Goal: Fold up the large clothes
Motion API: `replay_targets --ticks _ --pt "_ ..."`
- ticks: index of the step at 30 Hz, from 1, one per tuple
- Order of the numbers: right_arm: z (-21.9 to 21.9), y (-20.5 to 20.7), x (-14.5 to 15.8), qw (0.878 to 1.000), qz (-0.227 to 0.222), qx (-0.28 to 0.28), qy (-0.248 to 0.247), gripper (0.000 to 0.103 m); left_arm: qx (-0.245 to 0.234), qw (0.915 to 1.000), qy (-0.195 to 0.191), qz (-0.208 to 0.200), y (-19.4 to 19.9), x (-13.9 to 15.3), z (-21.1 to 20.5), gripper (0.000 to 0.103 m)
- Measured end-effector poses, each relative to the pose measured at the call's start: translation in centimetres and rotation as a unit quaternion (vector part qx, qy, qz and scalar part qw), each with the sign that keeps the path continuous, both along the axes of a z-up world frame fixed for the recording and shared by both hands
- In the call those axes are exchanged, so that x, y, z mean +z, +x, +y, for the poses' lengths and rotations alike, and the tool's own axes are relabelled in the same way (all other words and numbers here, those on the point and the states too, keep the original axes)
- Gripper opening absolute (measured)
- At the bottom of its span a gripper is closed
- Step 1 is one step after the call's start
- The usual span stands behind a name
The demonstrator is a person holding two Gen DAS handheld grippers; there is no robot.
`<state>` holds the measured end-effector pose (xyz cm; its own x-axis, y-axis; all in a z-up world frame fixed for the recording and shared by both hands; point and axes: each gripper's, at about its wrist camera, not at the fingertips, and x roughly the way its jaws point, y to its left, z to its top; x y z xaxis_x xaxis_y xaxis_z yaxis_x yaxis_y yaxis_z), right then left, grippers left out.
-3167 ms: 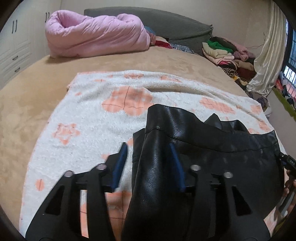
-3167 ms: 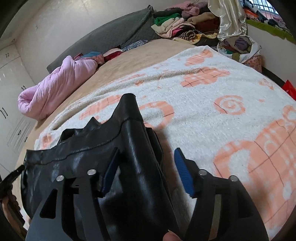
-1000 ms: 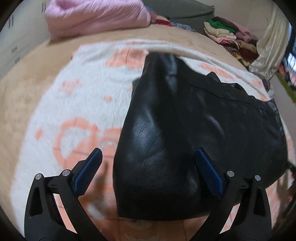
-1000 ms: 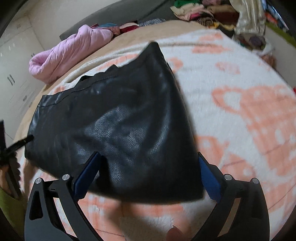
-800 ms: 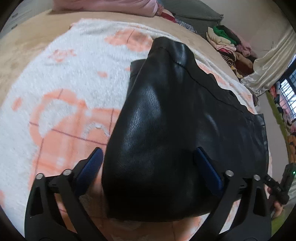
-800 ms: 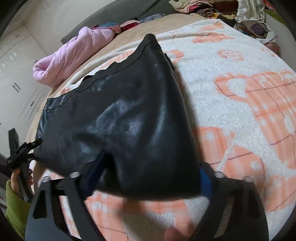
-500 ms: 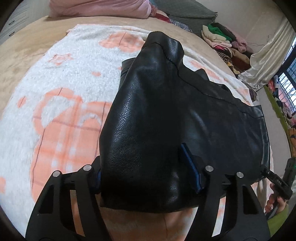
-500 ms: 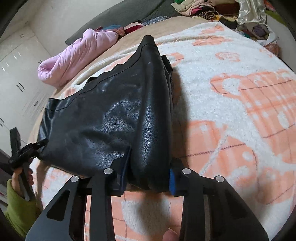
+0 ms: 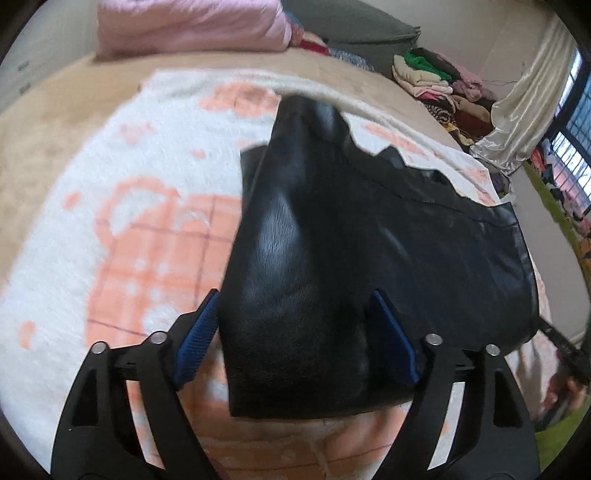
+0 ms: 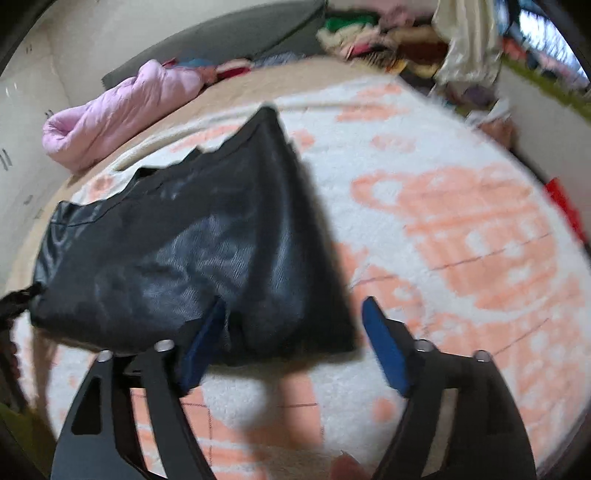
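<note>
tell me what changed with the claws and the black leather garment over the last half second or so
Both claws let go. Half a second ago the left claw and right claw were pinched on the near edge of the black leather garment; now both stand open with that edge lying between their pads. The garment stayed folded on the white and orange blanket, and the pink duvet has not moved.

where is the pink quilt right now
The rolled pink quilt lies at the far end of the bed, upper left in both wrist views, beyond the black leather garment and against the grey headboard.
</note>
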<state>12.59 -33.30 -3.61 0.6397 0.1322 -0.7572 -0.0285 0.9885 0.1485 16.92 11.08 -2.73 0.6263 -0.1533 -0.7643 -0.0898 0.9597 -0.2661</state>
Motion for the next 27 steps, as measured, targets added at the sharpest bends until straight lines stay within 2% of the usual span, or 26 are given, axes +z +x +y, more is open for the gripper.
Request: replay_targets --ticks 4,6,7,8,11,14,16,21,27 --pt "2.0 -1.8 2.5 0.997 -0.071 -0.011 -0.039 0.079 0.008 0.999 0.035 -0.027 -0.2 1.4 0.0 0.085" --pt "4.5 -2.5 3.5 0.994 -0.097 0.021 -0.051 0.074 0.013 0.9979 0.055 -0.031 -0.3 1.6 -0.1 0.089" --pt "6.2 -2.9 3.8 0.992 -0.107 0.044 -0.056 0.067 0.015 0.9975 0.061 -0.032 -0.1 1.7 -0.1 0.091" --pt "7.3 -2.9 4.0 0.991 -0.108 0.066 -0.053 0.065 0.017 0.9972 0.065 -0.032 0.0 1.7 0.0 0.092" --pt "11.7 -2.9 3.7 0.987 -0.091 0.133 -0.029 0.064 0.019 0.9973 0.065 -0.029 0.4 1.7 0.1 0.094" --pt "16.2 -2.4 2.8 0.981 -0.07 0.176 -0.03 0.056 0.025 0.997 0.069 -0.024 0.7 1.5 0.4 0.094" --pt "18.5 -1.8 2.1 0.98 -0.051 0.192 -0.031 0.056 0.027 0.9969 0.069 -0.025 0.6 1.4 0.6 0.094" --pt "21.5 -0.1 -1.6 0.979 0.02 0.191 -0.068 0.058 0.037 0.9976 0.056 -0.018 1.2 0.9 1.4 0.094" --pt "21.4 0.1 -2.8 0.982 0.025 0.183 -0.047 0.058 0.042 0.9991 0.009 0.005 3.6 0.0 2.3 0.094"
